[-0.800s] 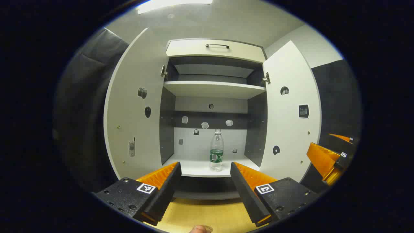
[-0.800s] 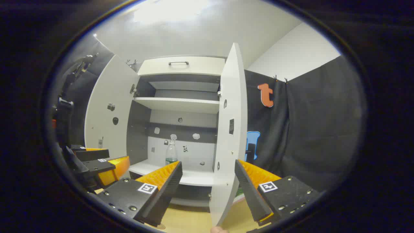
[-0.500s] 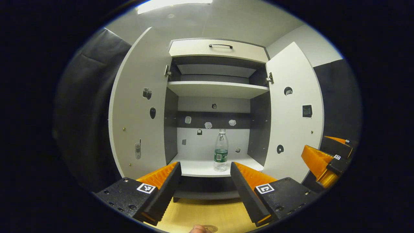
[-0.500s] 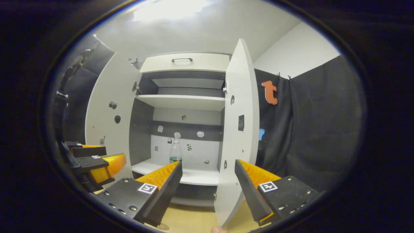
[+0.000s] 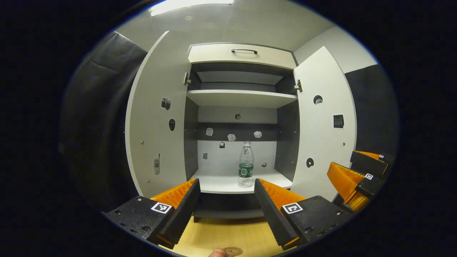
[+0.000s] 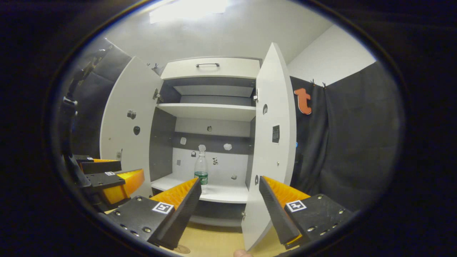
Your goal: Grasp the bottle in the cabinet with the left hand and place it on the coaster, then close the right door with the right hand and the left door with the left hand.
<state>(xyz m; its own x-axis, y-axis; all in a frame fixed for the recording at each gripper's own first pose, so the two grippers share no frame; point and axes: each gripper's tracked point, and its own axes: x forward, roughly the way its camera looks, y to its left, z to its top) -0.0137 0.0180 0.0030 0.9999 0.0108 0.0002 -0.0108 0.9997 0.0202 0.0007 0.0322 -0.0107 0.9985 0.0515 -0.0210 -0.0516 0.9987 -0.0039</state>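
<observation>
Both views are drifting right since before; left tool [image 5: 226,194] and right tool [image 6: 230,194] gaping empty. Approaching carelessly risks toppling the bottle [image 5: 245,165].

no readable text, labels or numbers

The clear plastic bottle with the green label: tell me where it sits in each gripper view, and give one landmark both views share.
Left gripper view: the clear plastic bottle with the green label stands upright on the cabinet's lower shelf, just right of centre, above the gap between the fingers.
Right gripper view: the bottle stands left of centre, just above the left orange finger's tip.
Shared landmark: the black drawer handle on top.
</observation>
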